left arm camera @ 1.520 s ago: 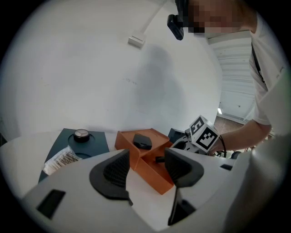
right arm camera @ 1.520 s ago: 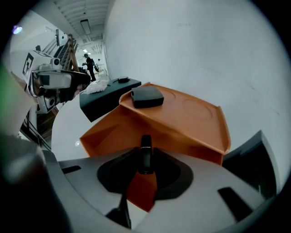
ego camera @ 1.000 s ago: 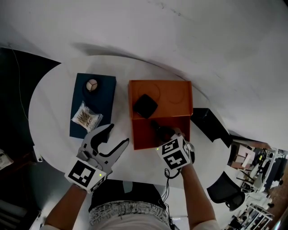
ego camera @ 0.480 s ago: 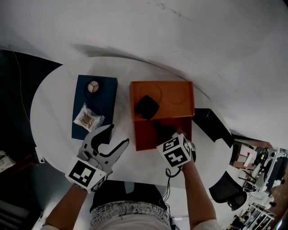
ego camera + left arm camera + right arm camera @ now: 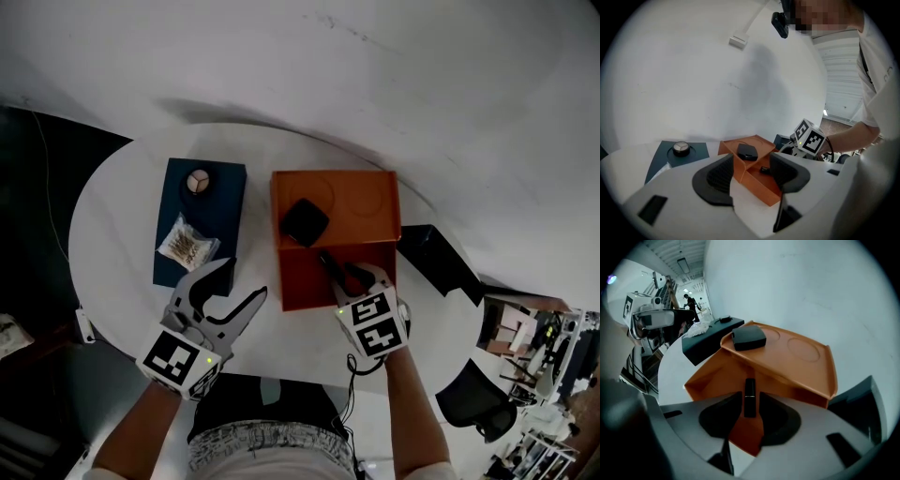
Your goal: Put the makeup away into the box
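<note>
White wall behind, and a round white desk (image 5: 122, 216) carries an orange box (image 5: 305, 281) near its middle. At the back the box has a raised shelf with two round recesses; a black compact (image 5: 306, 222) sits over the left one. The front part is a lower, open compartment, and a black lipstick (image 5: 749, 394) lies there on the orange floor, lengthwise.

The right gripper (image 5: 352, 279) points steeply down into that compartment. Its fingers (image 5: 717, 418) have just been opening; the lipstick is between them with a thin gap on each side, so the pads are not pressing on it.

The left gripper (image 5: 242, 281) hovers over bare desk just left of the box, its fingers (image 5: 717, 176) wide apart and holding nothing.

Left of the box lies a dark blue tray (image 5: 220, 202) bearing a small round jar (image 5: 196, 181) and a clear packet (image 5: 187, 244)
</note>
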A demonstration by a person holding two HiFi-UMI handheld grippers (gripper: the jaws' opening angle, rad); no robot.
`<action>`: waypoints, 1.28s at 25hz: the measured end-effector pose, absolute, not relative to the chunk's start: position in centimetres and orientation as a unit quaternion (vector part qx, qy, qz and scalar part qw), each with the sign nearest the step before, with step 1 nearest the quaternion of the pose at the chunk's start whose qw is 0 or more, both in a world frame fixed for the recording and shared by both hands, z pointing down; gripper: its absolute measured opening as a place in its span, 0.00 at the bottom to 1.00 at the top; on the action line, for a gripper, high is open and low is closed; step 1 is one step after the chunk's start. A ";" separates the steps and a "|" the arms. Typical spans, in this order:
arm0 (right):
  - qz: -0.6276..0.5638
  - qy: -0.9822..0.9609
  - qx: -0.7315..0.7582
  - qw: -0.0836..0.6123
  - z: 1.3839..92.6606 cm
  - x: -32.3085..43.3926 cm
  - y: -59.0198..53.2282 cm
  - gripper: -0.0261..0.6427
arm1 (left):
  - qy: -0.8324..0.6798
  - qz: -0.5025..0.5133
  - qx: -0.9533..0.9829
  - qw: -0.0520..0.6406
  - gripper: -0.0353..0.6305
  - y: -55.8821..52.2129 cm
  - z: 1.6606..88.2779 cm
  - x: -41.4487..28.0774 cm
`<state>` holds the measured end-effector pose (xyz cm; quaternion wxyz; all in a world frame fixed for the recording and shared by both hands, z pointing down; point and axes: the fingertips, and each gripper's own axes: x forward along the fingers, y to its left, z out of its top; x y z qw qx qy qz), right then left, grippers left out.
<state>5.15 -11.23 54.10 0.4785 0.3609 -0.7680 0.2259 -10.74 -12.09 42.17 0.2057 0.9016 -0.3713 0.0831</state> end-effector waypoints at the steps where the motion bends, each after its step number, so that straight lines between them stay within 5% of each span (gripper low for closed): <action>1: 0.223 -0.773 0.364 0.469 53.5 5.1 -11.2 0.23 | -0.374 0.084 0.901 0.202 0.44 -12.0 41.9 -10.7; 32: 0.111 -0.900 0.348 0.236 37.5 -1.2 -11.5 0.21 | -0.494 0.096 0.857 0.109 0.45 -11.0 35.1 -14.4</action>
